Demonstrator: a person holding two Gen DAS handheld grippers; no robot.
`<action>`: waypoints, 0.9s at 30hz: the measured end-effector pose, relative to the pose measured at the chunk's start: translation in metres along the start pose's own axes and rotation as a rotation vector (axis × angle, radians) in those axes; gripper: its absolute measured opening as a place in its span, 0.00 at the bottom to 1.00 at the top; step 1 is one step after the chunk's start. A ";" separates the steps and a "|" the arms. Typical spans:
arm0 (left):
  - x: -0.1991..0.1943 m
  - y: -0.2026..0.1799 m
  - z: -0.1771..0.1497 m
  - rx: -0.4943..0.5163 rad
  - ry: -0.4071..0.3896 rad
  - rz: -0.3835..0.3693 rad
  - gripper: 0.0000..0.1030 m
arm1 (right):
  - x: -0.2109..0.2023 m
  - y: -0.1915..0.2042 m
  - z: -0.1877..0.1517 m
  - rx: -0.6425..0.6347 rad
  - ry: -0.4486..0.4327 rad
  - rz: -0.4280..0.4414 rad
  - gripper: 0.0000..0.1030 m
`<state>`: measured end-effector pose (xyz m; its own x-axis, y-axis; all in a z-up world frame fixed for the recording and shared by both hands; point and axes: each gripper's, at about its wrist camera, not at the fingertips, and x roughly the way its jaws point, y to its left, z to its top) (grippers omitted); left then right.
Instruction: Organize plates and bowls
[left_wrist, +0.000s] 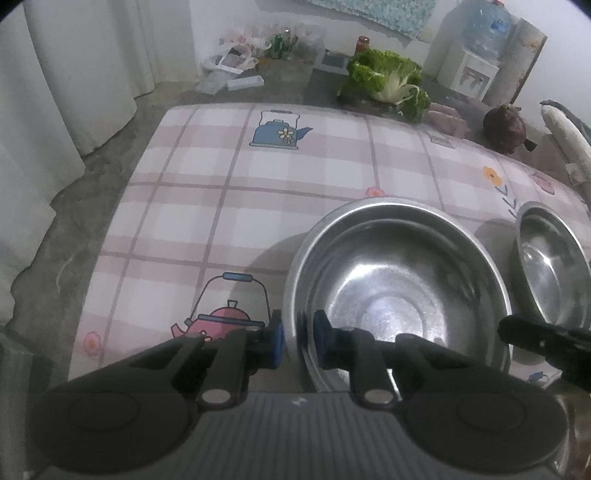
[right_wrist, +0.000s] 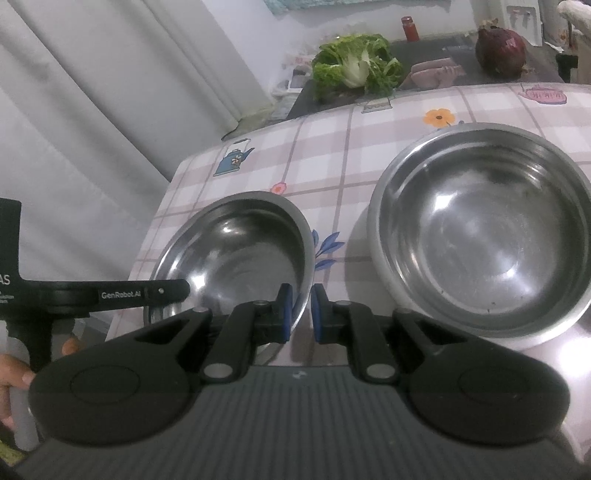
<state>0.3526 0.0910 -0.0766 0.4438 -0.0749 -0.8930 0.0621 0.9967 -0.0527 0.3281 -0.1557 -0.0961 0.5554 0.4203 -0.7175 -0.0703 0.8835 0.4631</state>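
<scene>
A steel bowl (left_wrist: 399, 280) stands on the checked tablecloth (left_wrist: 229, 206), and a second rim shows inside it. My left gripper (left_wrist: 298, 339) is shut on its near left rim, one blue pad outside the wall and one inside. The same bowl (right_wrist: 232, 251) fills the left of the right wrist view, where my right gripper (right_wrist: 302, 314) is shut on its near right rim. A black finger of that gripper (left_wrist: 517, 328) shows at the bowl's right side. Another steel bowl (right_wrist: 484, 236) sits apart to the right, also visible (left_wrist: 550, 258) at the frame edge.
A leafy cabbage (left_wrist: 388, 77), a dark red round vegetable (left_wrist: 504, 127) and a white radish (left_wrist: 565, 136) lie beyond the table's far edge. Curtains (left_wrist: 55, 74) hang on the left past the table edge. A person's hand (right_wrist: 14, 373) grips the left gripper's handle.
</scene>
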 end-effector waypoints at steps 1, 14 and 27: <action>-0.002 0.000 0.000 0.001 -0.003 0.002 0.17 | -0.001 0.000 0.000 0.000 -0.001 0.001 0.10; -0.048 -0.020 0.004 0.027 -0.069 -0.003 0.17 | -0.039 0.001 0.007 -0.004 -0.043 0.024 0.10; -0.068 -0.113 0.022 0.113 -0.115 -0.084 0.17 | -0.118 -0.055 0.030 0.023 -0.145 -0.030 0.10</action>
<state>0.3349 -0.0175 -0.0004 0.5317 -0.1675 -0.8302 0.2004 0.9773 -0.0688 0.2914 -0.2600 -0.0206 0.6709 0.3581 -0.6493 -0.0338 0.8895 0.4556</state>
